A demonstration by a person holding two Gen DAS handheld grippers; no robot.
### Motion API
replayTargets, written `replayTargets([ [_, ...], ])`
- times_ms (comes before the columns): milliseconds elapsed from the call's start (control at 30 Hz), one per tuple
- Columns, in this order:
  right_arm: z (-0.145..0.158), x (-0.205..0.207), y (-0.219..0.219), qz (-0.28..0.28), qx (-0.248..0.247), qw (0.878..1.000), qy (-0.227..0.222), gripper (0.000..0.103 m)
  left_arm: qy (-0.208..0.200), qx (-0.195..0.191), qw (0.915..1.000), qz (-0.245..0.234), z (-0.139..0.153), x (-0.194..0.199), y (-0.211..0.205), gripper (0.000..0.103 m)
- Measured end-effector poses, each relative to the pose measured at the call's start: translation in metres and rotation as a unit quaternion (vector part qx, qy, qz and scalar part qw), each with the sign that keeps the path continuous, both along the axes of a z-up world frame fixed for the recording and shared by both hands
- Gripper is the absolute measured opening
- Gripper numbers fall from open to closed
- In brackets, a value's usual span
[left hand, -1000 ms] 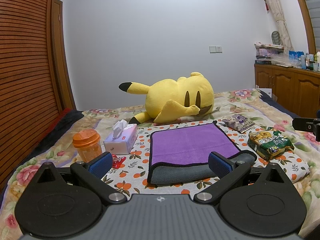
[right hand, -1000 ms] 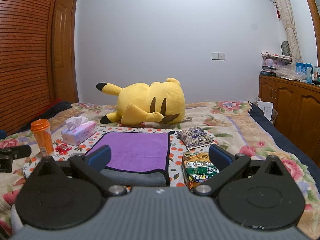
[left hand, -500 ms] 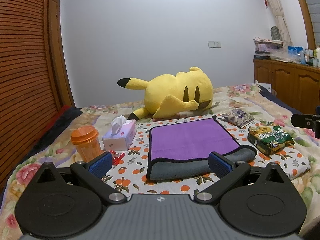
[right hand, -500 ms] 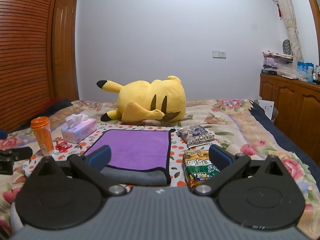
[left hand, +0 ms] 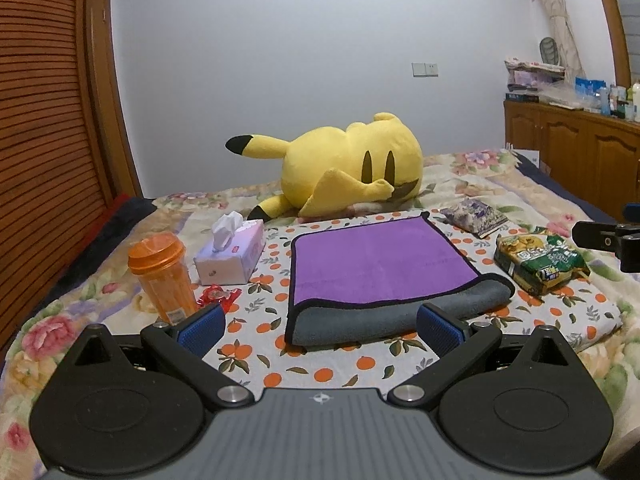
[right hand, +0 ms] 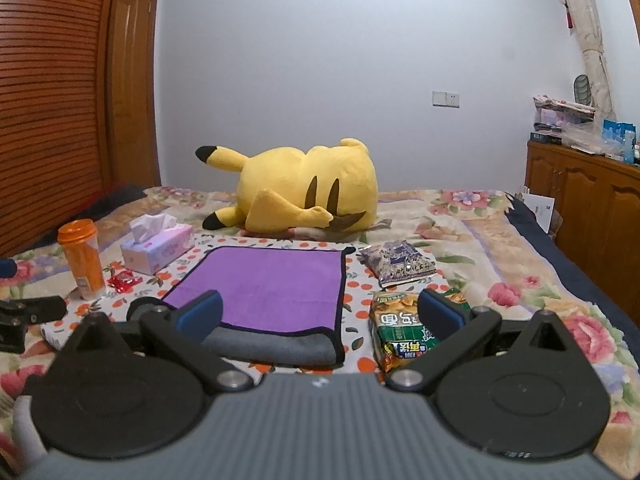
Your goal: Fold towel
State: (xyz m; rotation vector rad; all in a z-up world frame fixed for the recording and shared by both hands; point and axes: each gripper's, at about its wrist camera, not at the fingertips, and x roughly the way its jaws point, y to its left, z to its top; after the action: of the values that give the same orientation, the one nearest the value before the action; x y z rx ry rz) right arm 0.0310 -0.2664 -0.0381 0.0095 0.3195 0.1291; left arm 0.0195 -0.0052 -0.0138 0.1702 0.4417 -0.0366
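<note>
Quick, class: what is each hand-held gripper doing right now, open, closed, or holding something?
Left hand-held gripper: open, holding nothing, short of the purple towel.
Right hand-held gripper: open, holding nothing.

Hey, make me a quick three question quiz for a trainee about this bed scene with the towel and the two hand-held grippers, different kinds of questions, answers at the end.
1. True or false: the left hand-held gripper is clamped on the towel.
2. Multiple choice: what stands directly left of the tissue box? A) green snack bag B) orange cup C) yellow plush toy
3. Fill in: the towel's upper face is purple and its near rolled edge shows ____.

Key
1. False; its jaws are open and hold nothing, as are those of the right hand-held gripper.
2. B, the orange cup; the green snack bag lies right of the towel, and the yellow plush toy lies behind it.
3. Grey.
</note>
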Motion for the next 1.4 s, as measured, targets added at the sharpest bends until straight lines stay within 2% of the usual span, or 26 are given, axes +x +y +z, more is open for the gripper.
replayTargets([
  [1400,-0.019,0.086,0.015,0.044,-0.033,0.997,0.056,0.103,0.048,0.017,0.9987,0.005,-0.027,0.096,0.013,0.103],
])
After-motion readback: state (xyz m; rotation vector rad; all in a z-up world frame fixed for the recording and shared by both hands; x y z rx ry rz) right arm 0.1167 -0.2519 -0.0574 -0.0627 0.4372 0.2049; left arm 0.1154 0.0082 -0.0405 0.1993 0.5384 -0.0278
